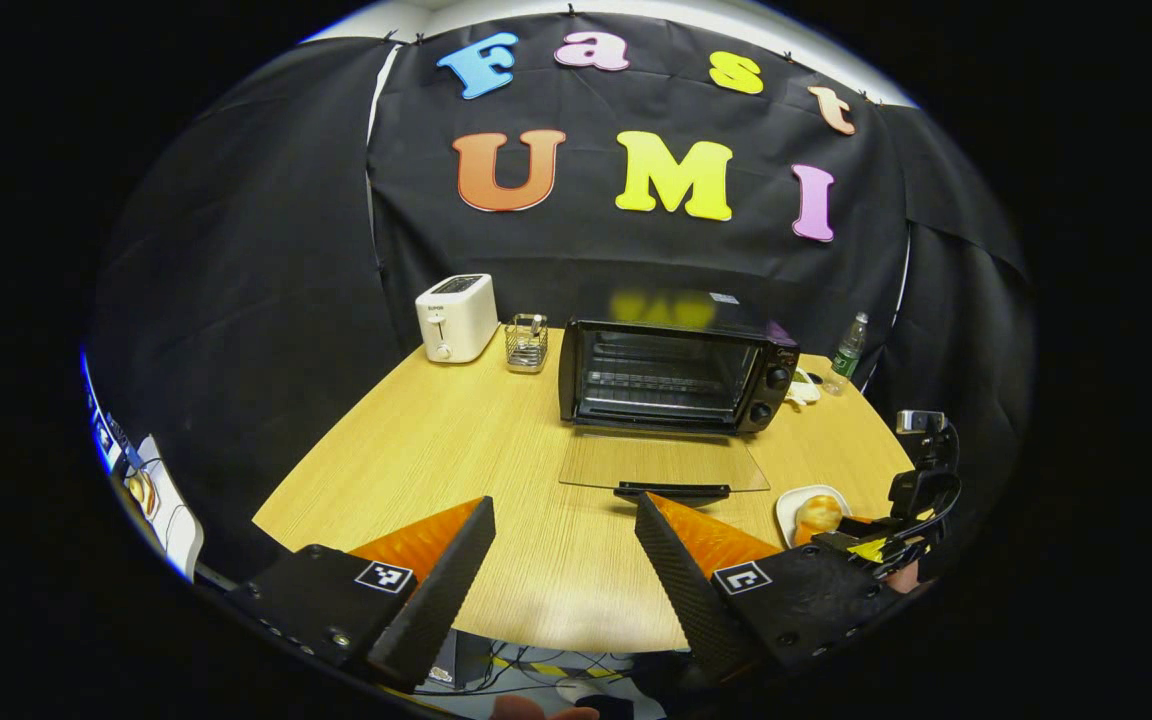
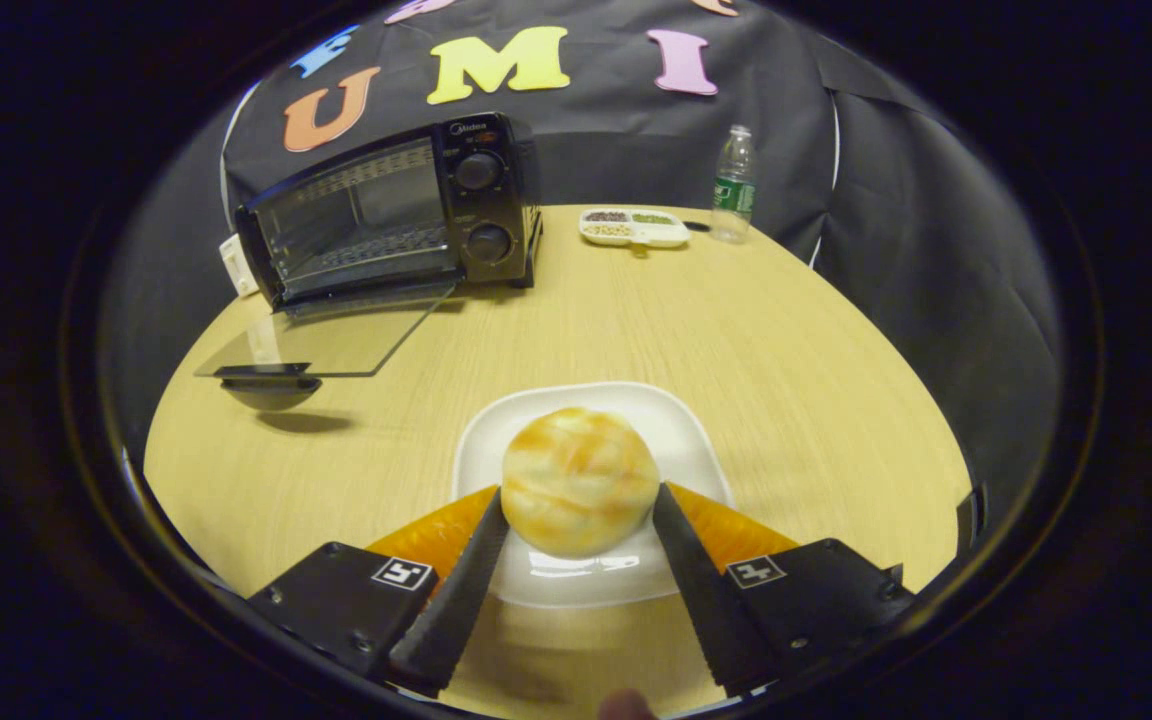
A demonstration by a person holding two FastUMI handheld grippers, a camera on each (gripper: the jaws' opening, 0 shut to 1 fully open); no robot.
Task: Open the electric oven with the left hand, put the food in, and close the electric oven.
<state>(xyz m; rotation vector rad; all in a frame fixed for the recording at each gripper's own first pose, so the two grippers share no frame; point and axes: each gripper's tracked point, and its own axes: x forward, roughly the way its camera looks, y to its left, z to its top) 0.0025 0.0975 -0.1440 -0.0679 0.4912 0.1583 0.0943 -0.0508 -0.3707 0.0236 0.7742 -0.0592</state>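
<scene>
The black electric oven (image 1: 676, 370) (image 2: 386, 210) stands at the back of the wooden table, its glass door (image 1: 664, 462) (image 2: 326, 340) folded down flat toward me and the wire rack inside bare. My left gripper (image 1: 564, 503) hovers open over the table just in front of the door's handle (image 1: 673, 490), holding nothing. A round golden bun (image 2: 579, 478) (image 1: 816, 515) sits over a white plate (image 2: 676, 430) (image 1: 794, 500) at the right front. My right gripper (image 2: 579, 492) (image 1: 861, 545) has both fingers pressed against the bun's sides.
A white toaster (image 1: 456, 317) and a small wire basket (image 1: 527, 343) stand at the back left. A divided snack dish (image 2: 633, 227) and a water bottle (image 2: 733, 183) (image 1: 848, 352) sit right of the oven. Bare tabletop lies between plate and oven door.
</scene>
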